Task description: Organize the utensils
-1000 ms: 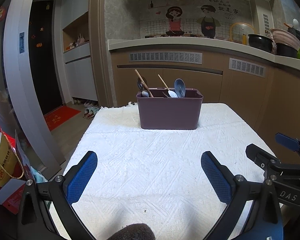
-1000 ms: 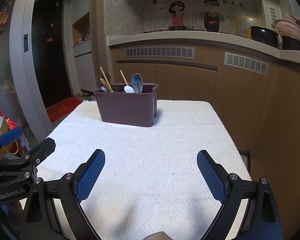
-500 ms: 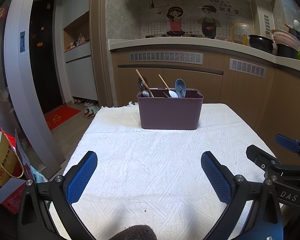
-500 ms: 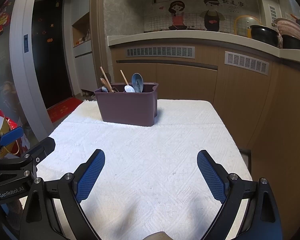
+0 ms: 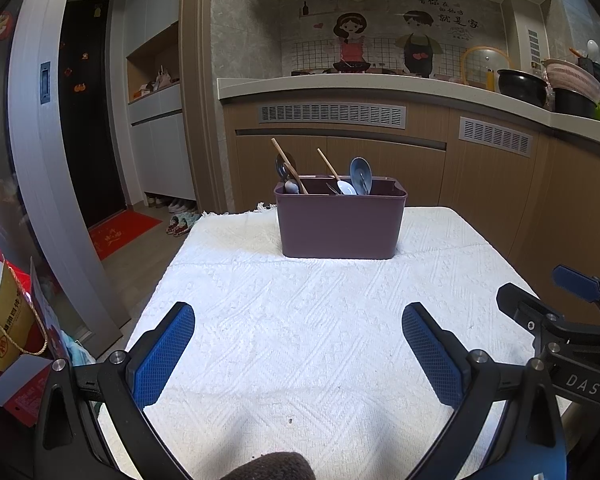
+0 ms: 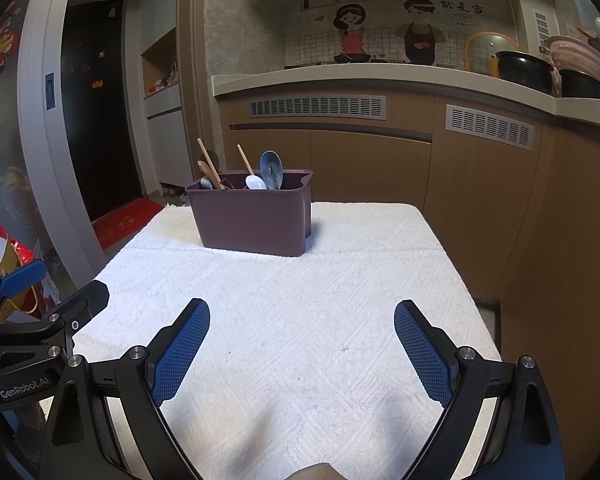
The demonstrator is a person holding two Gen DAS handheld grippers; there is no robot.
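A dark purple utensil bin [image 5: 340, 222] [image 6: 252, 218] stands at the far end of the white-cloth table [image 5: 300, 320] [image 6: 300, 300]. Wooden-handled spoons [image 5: 286, 160] [image 6: 210, 162], a blue spoon [image 5: 360, 170] [image 6: 271, 165] and a white spoon [image 5: 346, 187] [image 6: 256, 182] stick out of it. My left gripper [image 5: 298, 320] hovers open over the near cloth, nothing between its blue pads. My right gripper [image 6: 302, 320] is open beside it, also empty. Each gripper shows at the edge of the other's view: the right gripper [image 5: 560, 320], the left gripper [image 6: 40, 320].
A kitchen counter [image 5: 380, 84] with pots [image 5: 522, 86] runs behind the table. A dark door [image 5: 88, 120] and a red mat [image 5: 120, 232] lie to the left. A red and gold paper bag [image 5: 8, 328] stands by the table's left side.
Both views shift very slightly; the bin and utensils stay put and both grippers stay open.
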